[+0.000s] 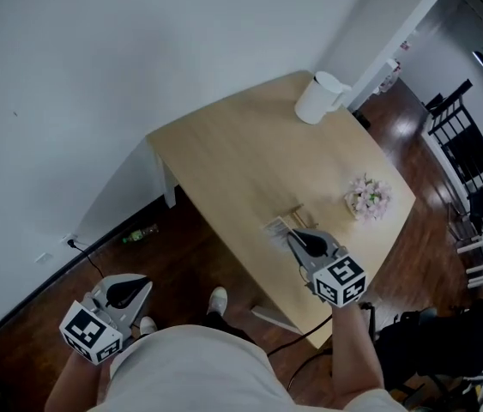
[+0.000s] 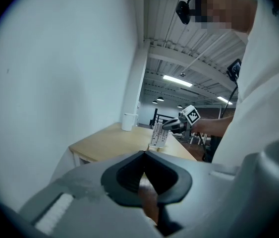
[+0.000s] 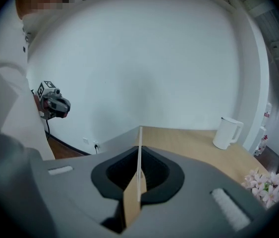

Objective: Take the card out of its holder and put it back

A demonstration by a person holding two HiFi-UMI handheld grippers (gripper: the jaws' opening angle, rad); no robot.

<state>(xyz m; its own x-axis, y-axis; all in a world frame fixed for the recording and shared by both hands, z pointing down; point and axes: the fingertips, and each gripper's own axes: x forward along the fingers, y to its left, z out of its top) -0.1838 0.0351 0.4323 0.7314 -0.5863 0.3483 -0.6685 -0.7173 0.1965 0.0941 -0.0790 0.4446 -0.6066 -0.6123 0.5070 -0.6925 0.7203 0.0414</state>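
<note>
A white printed card [image 2: 158,135] stands upright near the front edge of the wooden table [image 1: 250,153]. My right gripper [image 1: 291,235] is shut on the card's top. In the right gripper view the card [image 3: 139,148] shows edge-on as a thin white line between the pads, with a tan wooden piece [image 3: 131,205] below it. The wooden holder [image 1: 298,216] lies just beyond the fingertips. Whether the card's lower edge sits in the slot is unclear. My left gripper [image 1: 141,285] hangs low at the left, off the table over the dark floor, its jaws [image 2: 144,153] shut on nothing.
A white jug [image 1: 320,98] stands at the table's far corner and a small bunch of pink flowers [image 1: 368,197] at its right edge. Black chairs [image 1: 462,144] stand to the right. A bottle [image 1: 139,233] and a cable lie on the floor by the wall.
</note>
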